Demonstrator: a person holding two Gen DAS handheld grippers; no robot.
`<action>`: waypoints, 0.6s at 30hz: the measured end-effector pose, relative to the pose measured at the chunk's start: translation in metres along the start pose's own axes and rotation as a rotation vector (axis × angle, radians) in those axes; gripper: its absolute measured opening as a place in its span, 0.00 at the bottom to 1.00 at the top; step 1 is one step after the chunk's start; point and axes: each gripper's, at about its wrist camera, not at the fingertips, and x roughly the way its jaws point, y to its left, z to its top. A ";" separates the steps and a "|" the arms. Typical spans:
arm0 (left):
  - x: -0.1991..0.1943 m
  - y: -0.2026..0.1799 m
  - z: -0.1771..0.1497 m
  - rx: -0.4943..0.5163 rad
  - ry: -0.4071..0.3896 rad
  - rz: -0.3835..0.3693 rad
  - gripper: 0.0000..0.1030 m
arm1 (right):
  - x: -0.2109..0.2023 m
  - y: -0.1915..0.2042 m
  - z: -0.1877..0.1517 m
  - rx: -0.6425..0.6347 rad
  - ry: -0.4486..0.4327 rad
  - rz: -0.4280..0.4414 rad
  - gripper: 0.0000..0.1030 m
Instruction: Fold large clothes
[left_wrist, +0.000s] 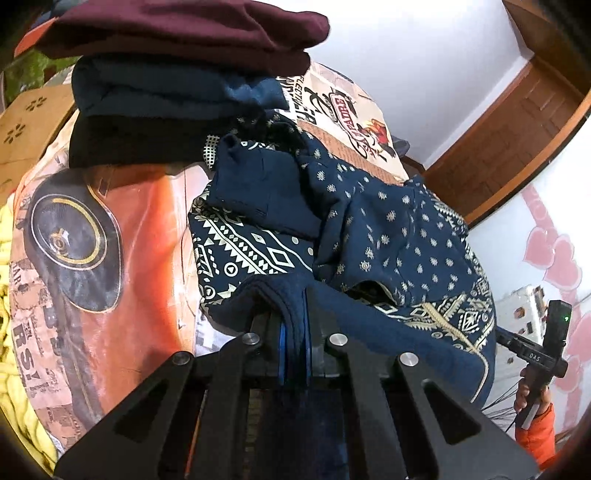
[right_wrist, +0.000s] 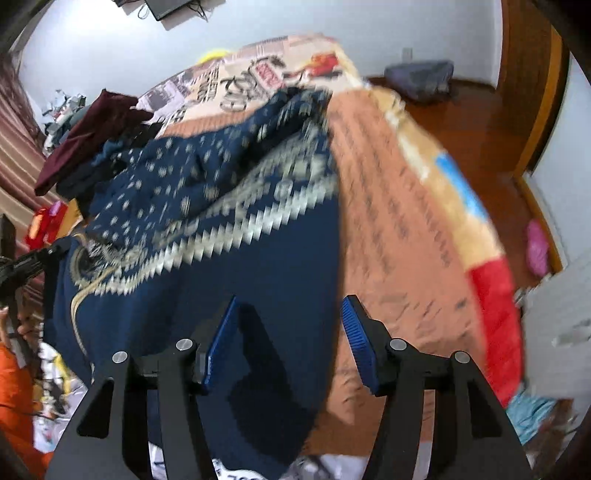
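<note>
A large navy garment (left_wrist: 388, 229) with cream geometric and dotted print lies crumpled on the bed. My left gripper (left_wrist: 293, 295) is shut on a bunched navy edge of it, and the cloth rises in a fold between the pads. In the blurred right wrist view the same garment (right_wrist: 221, 184) spreads over the bedspread. My right gripper (right_wrist: 291, 301) hovers over its plain navy part, open, with blue pads (right_wrist: 356, 332) apart and nothing pinched. A hand in an orange sleeve (left_wrist: 535, 432) holds that gripper at the far right of the left wrist view.
A stack of folded clothes (left_wrist: 184, 74), maroon over navy over black, sits at the far end of the printed bedspread (left_wrist: 110, 240). A yellow blanket (left_wrist: 7, 295) lies at the left edge. Beyond the bed are wooden floor (right_wrist: 480, 110), a dark bag (right_wrist: 421, 79) and a pink item (right_wrist: 537, 251).
</note>
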 end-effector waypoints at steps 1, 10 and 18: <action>0.002 -0.003 -0.001 0.007 0.002 0.004 0.06 | 0.005 0.000 -0.004 0.009 -0.006 -0.009 0.52; -0.002 -0.026 -0.009 0.053 -0.015 0.013 0.06 | -0.003 0.028 0.008 -0.058 -0.058 0.048 0.09; -0.029 -0.024 0.024 0.047 -0.159 0.050 0.06 | -0.035 0.058 0.068 -0.124 -0.274 0.087 0.08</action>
